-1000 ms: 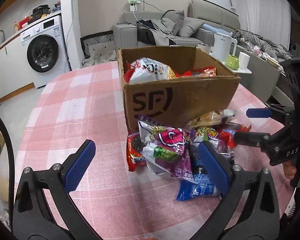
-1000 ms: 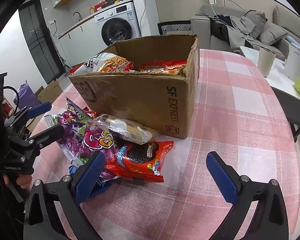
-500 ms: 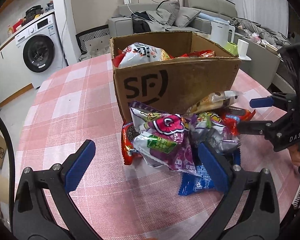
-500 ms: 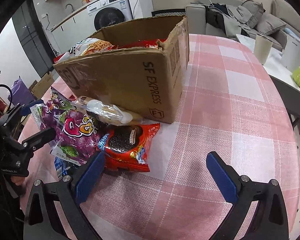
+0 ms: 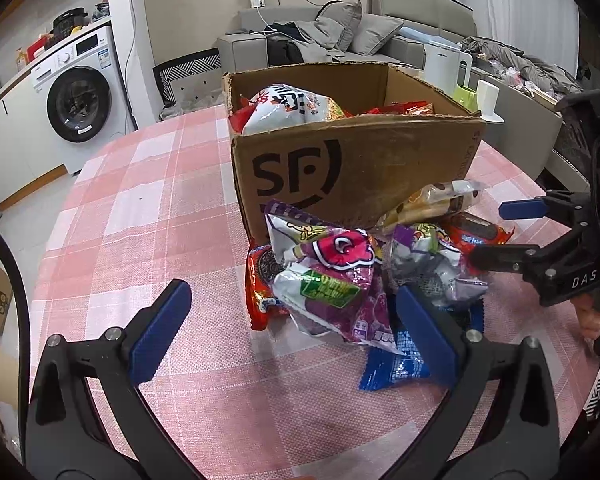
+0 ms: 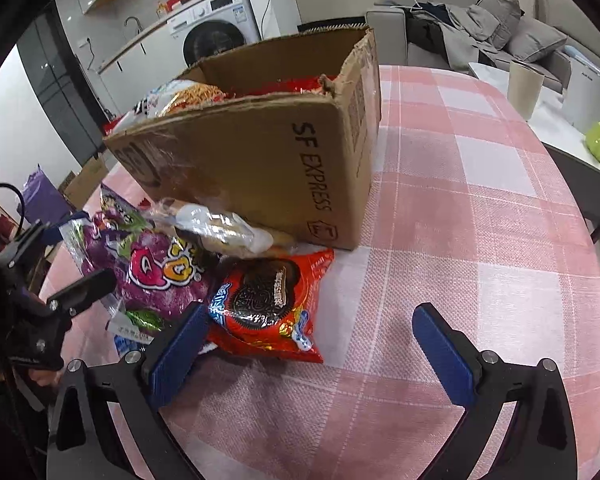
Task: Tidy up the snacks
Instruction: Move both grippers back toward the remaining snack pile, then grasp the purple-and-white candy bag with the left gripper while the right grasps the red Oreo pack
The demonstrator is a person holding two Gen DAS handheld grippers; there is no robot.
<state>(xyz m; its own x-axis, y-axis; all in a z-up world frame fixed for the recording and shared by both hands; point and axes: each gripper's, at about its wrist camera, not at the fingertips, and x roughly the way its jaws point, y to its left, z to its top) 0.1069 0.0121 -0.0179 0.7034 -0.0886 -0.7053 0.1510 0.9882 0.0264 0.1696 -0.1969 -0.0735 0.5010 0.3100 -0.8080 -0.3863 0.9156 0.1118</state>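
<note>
Our left gripper (image 5: pixel 294 330) hangs wide open and empty just before the purple snack bag (image 5: pixel 332 284), while our right gripper (image 6: pixel 314 350) gapes equally wide, holding nothing, its left pad beside the red cookie pack (image 6: pixel 270 306). Behind the pile on the pink checked tablecloth (image 5: pixel 148 208) stands the cardboard box (image 5: pixel 356 168), already holding snacks.

One cardboard box (image 5: pixel 356 168) on table. Against box front: two purple candy bags (image 5: pixel 332 284), two red cookie packs (image 6: pixel 268 304), one clear-wrapped bread pack (image 5: pixel 432 204), one blue packet (image 5: pixel 396 364). Two grippers nearby.
</note>
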